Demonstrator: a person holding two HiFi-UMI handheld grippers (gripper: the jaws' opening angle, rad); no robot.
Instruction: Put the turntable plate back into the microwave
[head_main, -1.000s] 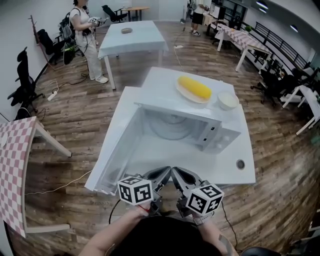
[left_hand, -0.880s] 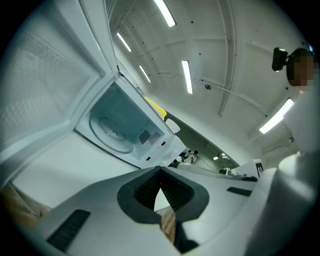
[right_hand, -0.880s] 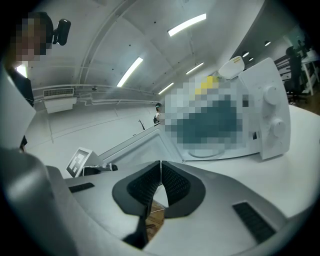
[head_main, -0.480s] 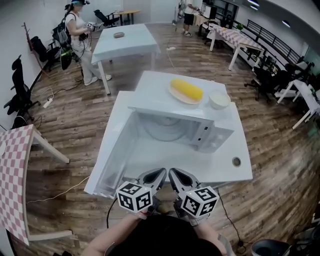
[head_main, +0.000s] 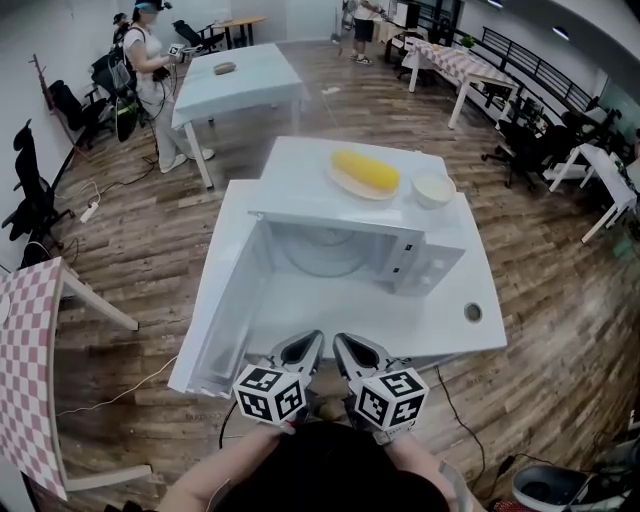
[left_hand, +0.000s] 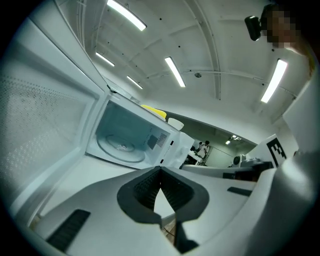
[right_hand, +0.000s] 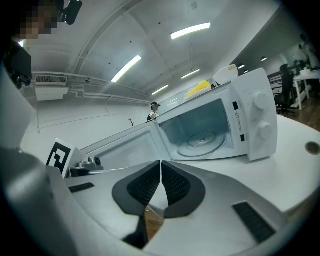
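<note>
The white microwave (head_main: 400, 215) stands on the white table (head_main: 440, 320) with its door (head_main: 225, 290) swung wide open to the left. The glass turntable plate (head_main: 325, 255) lies flat inside the cavity; it also shows as plate (left_hand: 122, 146) and plate (right_hand: 204, 141). My left gripper (head_main: 300, 350) and right gripper (head_main: 345, 350) hover side by side at the table's near edge, well short of the microwave. Both are shut with nothing between the jaws, left gripper (left_hand: 160, 172) and right gripper (right_hand: 161, 167) alike.
A plate with a yellow corn cob (head_main: 365, 172) and a white bowl (head_main: 433, 188) sit on top of the microwave. A round hole (head_main: 472, 312) marks the table's right side. A checkered table (head_main: 25, 370) stands left; a person (head_main: 150, 70) stands at the far table (head_main: 235, 80).
Both grippers have drawn back slightly toward me, staying shut. The view has shifted a little; the microwave and plate have not moved.
</note>
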